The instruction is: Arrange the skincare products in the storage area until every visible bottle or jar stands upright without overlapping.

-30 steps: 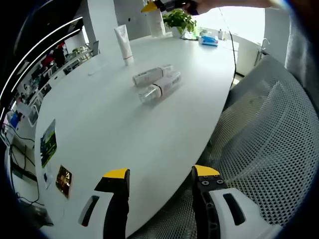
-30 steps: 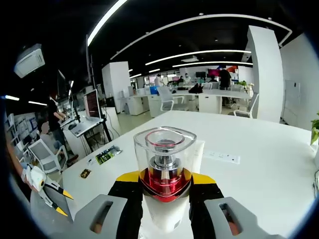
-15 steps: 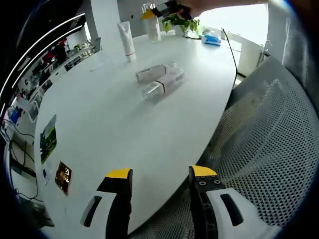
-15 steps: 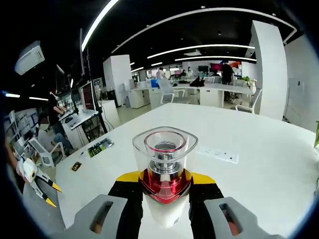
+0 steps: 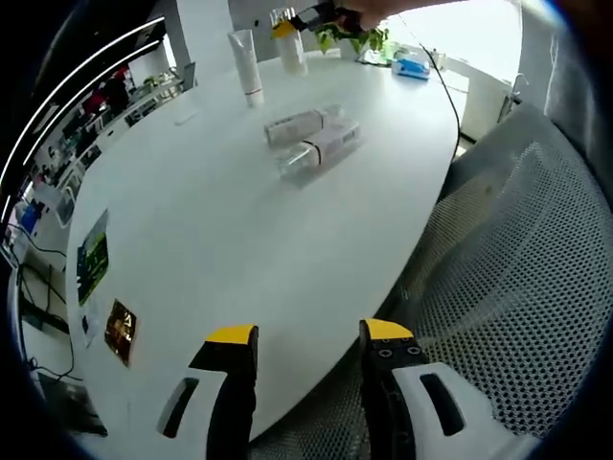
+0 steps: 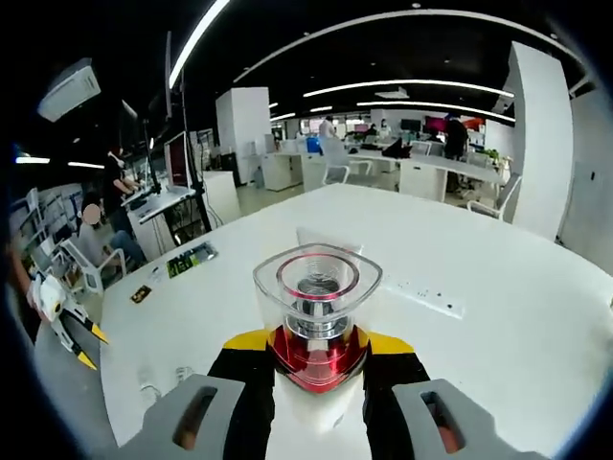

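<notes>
My right gripper (image 6: 317, 347) is shut on a white bottle with a clear cap and red collar (image 6: 317, 305) and holds it upright. The left gripper view shows that bottle (image 5: 291, 50) at the table's far end, with the right gripper (image 5: 287, 21) on it. Whether its base touches the table I cannot tell. A white tube (image 5: 245, 63) stands upright beside it. Two products lie on their sides mid-table, touching: a white one (image 5: 294, 126) and a clear-capped bottle (image 5: 322, 149). My left gripper (image 5: 307, 333) is open over the table's near edge, with nothing between its jaws.
The white oval table (image 5: 211, 220) carries two stickers (image 5: 93, 261) near its left edge. A grey mesh chair (image 5: 508, 278) stands close on the right. A plant (image 5: 350, 36) and a blue item (image 5: 410, 67) sit at the far end. A socket strip (image 6: 427, 293) lies ahead of the held bottle.
My left gripper has drawn back a little, so the table items look slightly farther away. The right gripper still holds the bottle, and its view has shifted a little over the table.
</notes>
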Action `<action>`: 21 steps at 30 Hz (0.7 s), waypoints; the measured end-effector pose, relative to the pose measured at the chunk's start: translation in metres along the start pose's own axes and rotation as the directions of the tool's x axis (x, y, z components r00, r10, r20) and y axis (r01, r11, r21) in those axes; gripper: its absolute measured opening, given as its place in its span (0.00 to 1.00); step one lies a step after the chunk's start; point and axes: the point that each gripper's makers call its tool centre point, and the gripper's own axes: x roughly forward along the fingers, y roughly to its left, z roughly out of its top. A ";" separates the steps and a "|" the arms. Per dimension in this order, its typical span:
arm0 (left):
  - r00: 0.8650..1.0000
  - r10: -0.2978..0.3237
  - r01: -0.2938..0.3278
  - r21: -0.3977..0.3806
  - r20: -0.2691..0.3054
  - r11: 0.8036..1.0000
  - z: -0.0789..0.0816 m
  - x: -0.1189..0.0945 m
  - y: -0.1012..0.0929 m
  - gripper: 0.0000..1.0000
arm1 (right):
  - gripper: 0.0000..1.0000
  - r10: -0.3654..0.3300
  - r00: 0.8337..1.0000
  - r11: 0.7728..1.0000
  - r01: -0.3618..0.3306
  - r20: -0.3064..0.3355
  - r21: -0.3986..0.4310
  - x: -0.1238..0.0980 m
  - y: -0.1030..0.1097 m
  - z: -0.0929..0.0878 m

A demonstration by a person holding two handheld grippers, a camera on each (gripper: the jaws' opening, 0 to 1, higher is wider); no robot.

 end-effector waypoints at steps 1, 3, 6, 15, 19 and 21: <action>1.000 0.000 0.000 -0.002 0.005 1.000 0.001 0.000 0.000 0.39 | 0.30 0.000 1.000 1.000 0.000 -0.004 -0.002 0.001 -0.001 -0.001; 1.000 0.000 0.000 -0.004 0.008 1.000 0.001 -0.001 0.000 0.38 | 0.30 0.001 1.000 1.000 -0.002 -0.011 -0.016 0.005 -0.005 -0.002; 1.000 -0.007 0.007 -0.001 -0.007 1.000 -0.002 0.000 -0.001 0.37 | 0.30 0.004 1.000 1.000 -0.004 -0.019 -0.021 0.010 -0.010 -0.004; 1.000 -0.013 0.013 -0.008 -0.012 1.000 -0.005 0.001 -0.001 0.34 | 0.30 0.003 0.999 0.999 -0.005 -0.045 -0.049 0.023 -0.027 -0.012; 1.000 -0.010 0.010 -0.012 -0.014 1.000 -0.005 0.000 -0.001 0.34 | 0.30 0.005 0.998 0.998 -0.009 -0.060 -0.058 0.025 -0.028 -0.014; 1.000 -0.011 0.010 -0.013 -0.016 1.000 -0.006 0.000 -0.001 0.34 | 0.30 0.003 0.998 0.998 -0.007 -0.063 -0.062 0.026 -0.030 -0.014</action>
